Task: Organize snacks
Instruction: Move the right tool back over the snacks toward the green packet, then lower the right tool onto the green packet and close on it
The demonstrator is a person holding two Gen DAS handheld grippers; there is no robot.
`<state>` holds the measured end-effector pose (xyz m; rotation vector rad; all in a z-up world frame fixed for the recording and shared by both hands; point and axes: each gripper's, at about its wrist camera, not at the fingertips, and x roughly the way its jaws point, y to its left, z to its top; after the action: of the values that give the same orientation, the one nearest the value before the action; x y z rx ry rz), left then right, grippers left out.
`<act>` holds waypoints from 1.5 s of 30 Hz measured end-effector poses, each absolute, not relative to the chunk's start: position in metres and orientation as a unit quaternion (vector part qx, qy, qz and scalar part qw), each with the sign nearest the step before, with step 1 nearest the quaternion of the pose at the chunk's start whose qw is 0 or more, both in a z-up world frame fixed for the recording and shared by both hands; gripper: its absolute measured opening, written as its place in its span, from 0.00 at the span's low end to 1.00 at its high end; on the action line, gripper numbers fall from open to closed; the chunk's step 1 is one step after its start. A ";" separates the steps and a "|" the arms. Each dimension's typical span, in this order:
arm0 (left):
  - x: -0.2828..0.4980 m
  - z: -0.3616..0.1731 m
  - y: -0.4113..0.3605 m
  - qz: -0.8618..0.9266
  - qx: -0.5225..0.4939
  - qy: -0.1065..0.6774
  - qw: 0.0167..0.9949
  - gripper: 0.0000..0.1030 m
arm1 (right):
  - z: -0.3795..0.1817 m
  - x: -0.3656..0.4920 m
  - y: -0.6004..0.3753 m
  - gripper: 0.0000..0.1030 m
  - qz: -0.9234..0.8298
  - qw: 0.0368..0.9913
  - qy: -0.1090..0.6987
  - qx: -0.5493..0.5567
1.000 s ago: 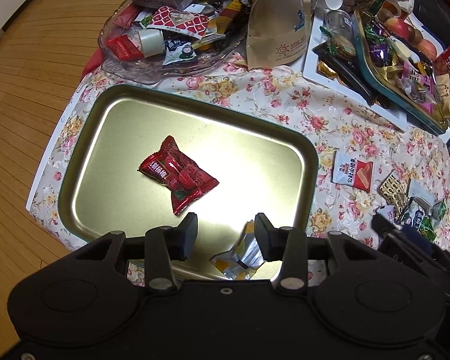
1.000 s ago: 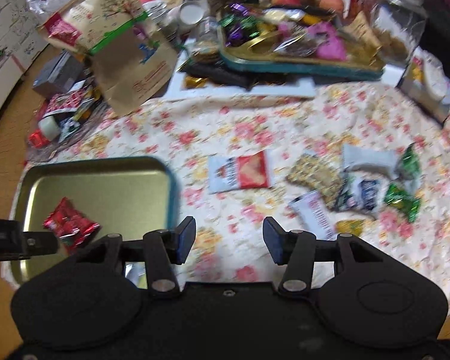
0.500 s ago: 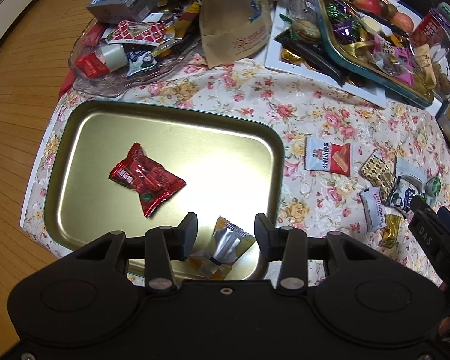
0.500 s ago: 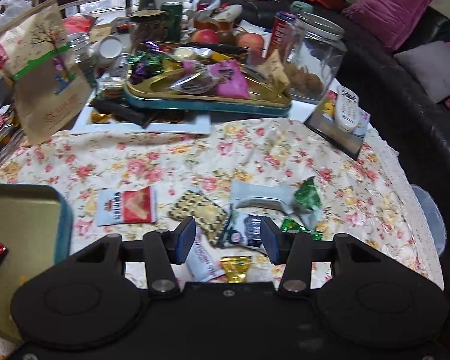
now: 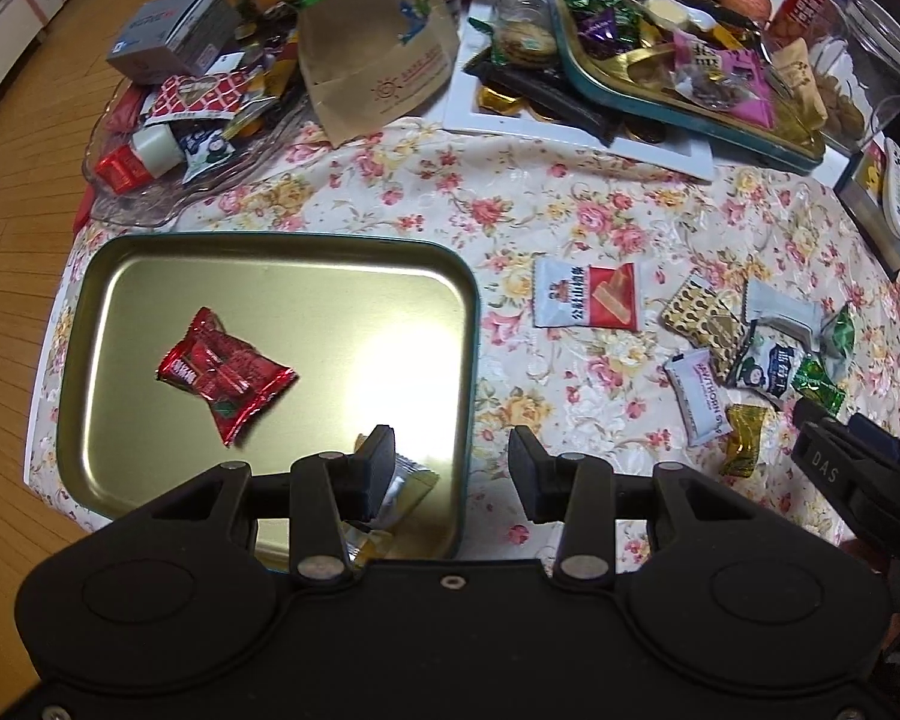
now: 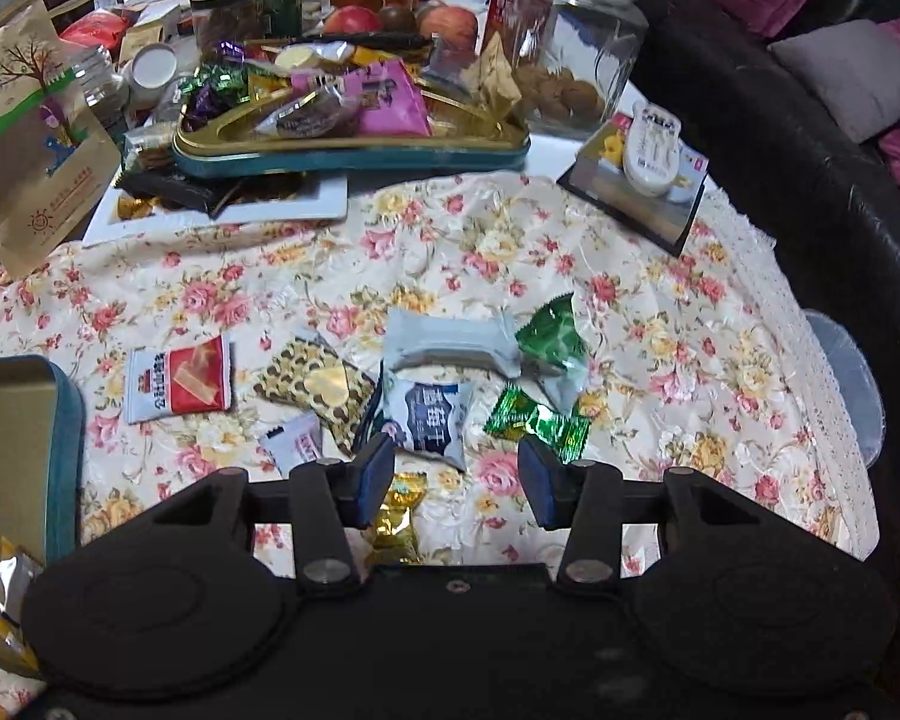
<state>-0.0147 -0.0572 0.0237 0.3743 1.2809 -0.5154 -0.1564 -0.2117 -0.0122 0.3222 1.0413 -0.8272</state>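
The left gripper (image 5: pixel 450 468) hung wide open and empty over the gold tray's (image 5: pixel 270 252) near right rim. The right gripper (image 6: pixel 456 480), also spread wide, held nothing above a gold-foil candy (image 6: pixel 399 510). In the tray lay a silver-and-gold packet (image 5: pixel 402 489) and, farther in, a crinkled red wrapper (image 5: pixel 225 375). More snacks (image 6: pixel 426 414) were scattered on the floral cloth (image 6: pixel 660 300).

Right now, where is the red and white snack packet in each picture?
Left wrist view: the red and white packet lies on the flowery cloth, right of the gold tray.
Right wrist view: the packet lies at lower left, right of the tray's edge.
Shared landmark: the leopard-print packet beside it.
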 end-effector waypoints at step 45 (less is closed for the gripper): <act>-0.085 0.022 -0.150 -0.327 0.221 0.578 0.714 0.49 | -0.043 -0.219 -0.277 0.36 -0.374 0.714 0.490 0.331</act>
<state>-0.0850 -0.1502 0.0219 0.4890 1.2801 -0.7248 -0.2189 -0.2774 -0.0429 0.7339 1.0864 -0.8280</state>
